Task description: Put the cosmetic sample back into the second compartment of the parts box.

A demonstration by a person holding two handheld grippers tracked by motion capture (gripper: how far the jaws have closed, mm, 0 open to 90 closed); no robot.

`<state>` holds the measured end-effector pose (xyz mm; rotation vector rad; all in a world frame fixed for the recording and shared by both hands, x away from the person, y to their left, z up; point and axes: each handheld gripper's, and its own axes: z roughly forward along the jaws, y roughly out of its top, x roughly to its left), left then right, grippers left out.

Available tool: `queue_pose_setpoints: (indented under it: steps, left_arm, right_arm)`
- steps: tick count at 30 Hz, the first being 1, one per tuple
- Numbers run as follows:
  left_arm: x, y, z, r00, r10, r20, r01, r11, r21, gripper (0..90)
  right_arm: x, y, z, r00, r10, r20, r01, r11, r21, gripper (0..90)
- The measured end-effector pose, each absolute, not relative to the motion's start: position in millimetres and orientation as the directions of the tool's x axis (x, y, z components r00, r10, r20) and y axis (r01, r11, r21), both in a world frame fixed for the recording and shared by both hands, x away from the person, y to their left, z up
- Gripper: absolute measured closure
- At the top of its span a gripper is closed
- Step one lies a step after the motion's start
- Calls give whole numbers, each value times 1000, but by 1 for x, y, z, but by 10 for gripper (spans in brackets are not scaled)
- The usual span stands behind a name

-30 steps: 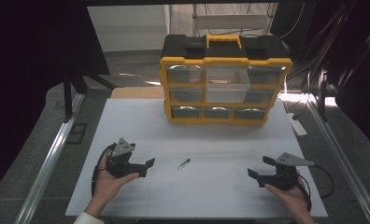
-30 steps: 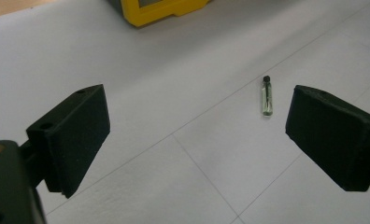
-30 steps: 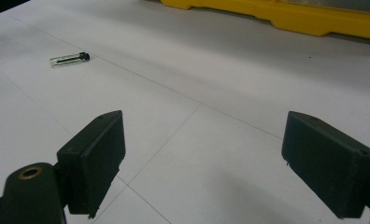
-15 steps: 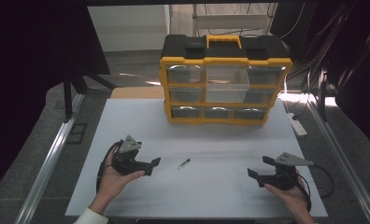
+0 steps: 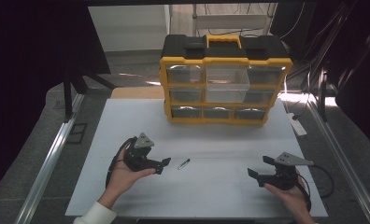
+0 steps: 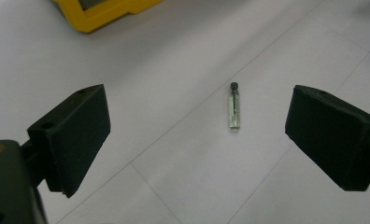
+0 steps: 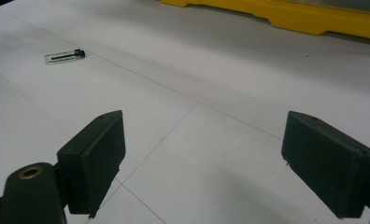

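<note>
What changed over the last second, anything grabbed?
The left gripper slid forward and right across the table, closing on the small vial, jaws open, nothing grabbed. The vial, the right gripper and the yellow organizer stayed put.

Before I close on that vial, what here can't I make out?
- Vial contents: too small and clear in the left gripper view to tell whether it holds anything; the print on it in the right gripper view is unreadable.
- Organizer drawers: glare on the clear fronts in the high view hides what is inside.
- Organizer in both gripper views: cut off by the top edge.
- Left gripper: open, its body cut off at the bottom edge.
</note>
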<state>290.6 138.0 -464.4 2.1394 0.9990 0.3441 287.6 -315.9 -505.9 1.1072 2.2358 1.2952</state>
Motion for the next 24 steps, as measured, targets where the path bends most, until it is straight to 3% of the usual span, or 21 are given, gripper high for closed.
queue_pose_setpoints:
  steps: [24]
  left_arm:
    - [318, 88, -481, 729, 681, -71, 564, -538, 626, 97]
  right_arm:
    - [288, -316, -506, -644, 760, 90, 459, 289, 840, 139]
